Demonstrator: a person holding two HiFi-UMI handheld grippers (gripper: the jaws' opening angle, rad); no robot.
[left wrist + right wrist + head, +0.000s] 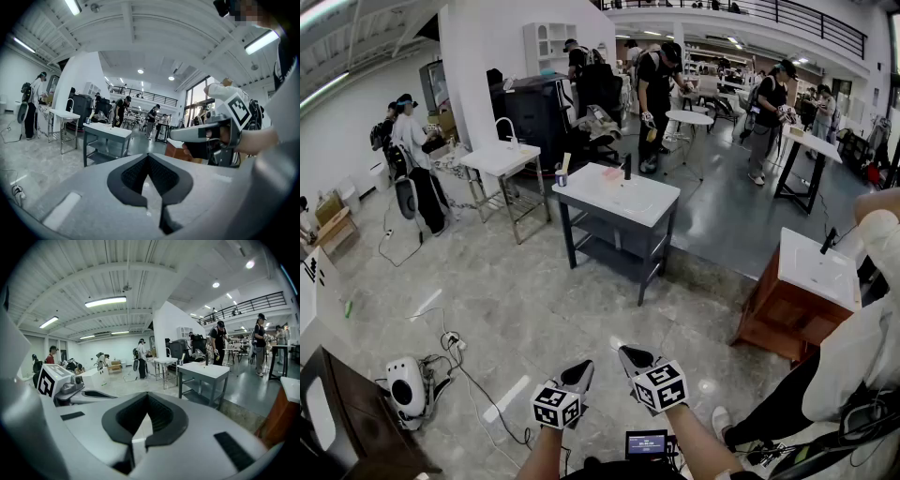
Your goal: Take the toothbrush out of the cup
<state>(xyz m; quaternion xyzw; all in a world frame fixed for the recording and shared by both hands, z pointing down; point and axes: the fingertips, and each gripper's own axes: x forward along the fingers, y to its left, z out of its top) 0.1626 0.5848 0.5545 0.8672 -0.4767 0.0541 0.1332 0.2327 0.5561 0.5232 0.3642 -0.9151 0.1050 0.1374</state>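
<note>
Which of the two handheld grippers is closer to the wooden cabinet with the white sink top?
Right. The right gripper hangs on the side toward the wooden cabinet, well short of it; the left gripper is beside it, farther off.

Cup: small dark blue cup (561,178), upright at the left end of the grey table (623,208) far ahead of me.
Toothbrush: slim pale toothbrush (566,162), standing in that cup, rising well above its rim.

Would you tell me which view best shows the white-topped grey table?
The head view looks down on the white-topped grey table, showing its whole top. The left and right gripper views show the table distant, nearly edge-on.
</note>
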